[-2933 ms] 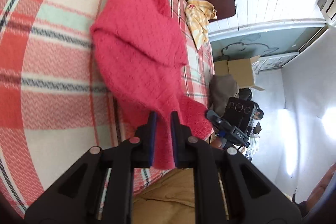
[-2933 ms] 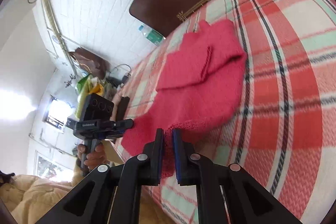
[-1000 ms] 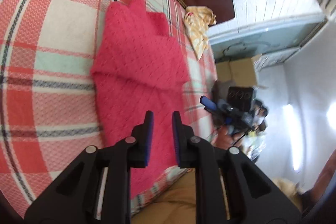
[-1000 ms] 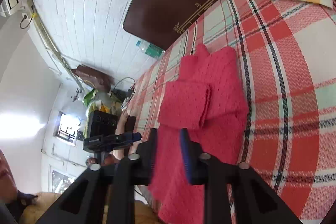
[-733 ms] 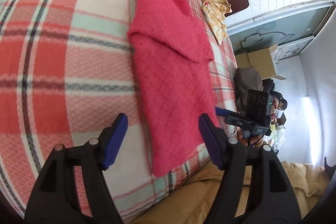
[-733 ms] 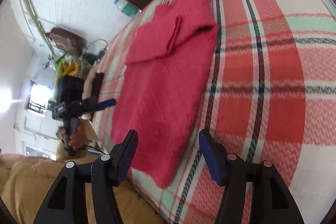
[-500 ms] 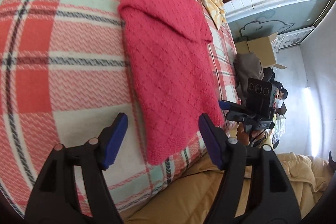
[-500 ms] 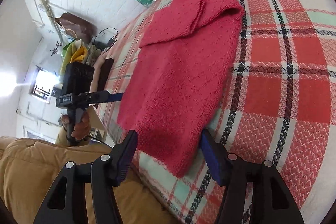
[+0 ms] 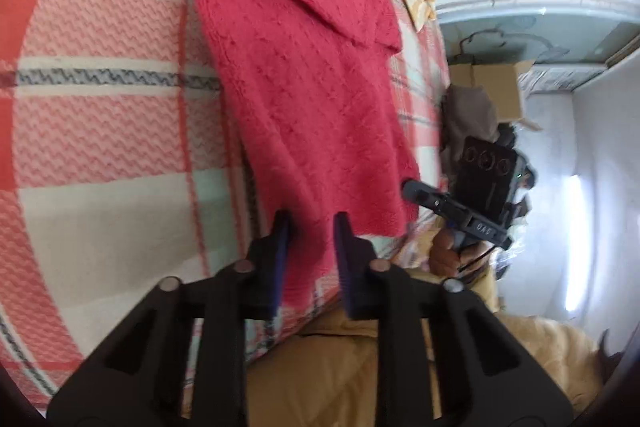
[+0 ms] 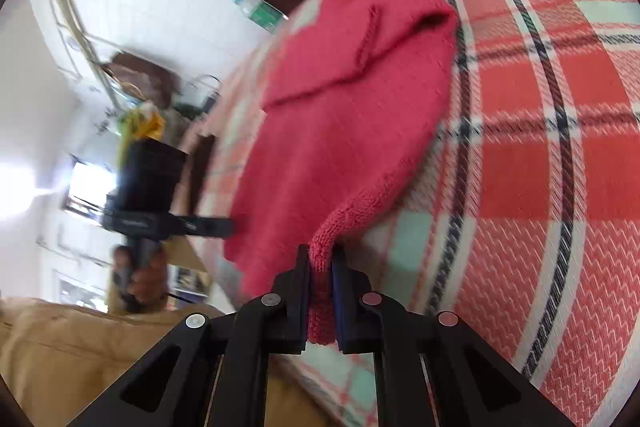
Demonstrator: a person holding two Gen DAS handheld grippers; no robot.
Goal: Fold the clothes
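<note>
On the plaid bedspread (image 9: 100,131) lies the red knitted sweater (image 9: 304,99), sleeves already folded in, its hem toward us at the bed's near edge. Going left to right: our left gripper (image 9: 308,247) has just been closing and now has the hem's left corner between its narrowed jaws, though we cannot tell for sure that the pads bite. Our right gripper (image 10: 320,279) has just been closing too and now pinches the right hem corner tight. We judge step 1 of the bottom-to-top fold is in hand; next, both corners should lift together and carry toward the collar. Off to the right, a cardboard box (image 9: 496,87) stands beyond the bed; its contents are hidden.
</note>
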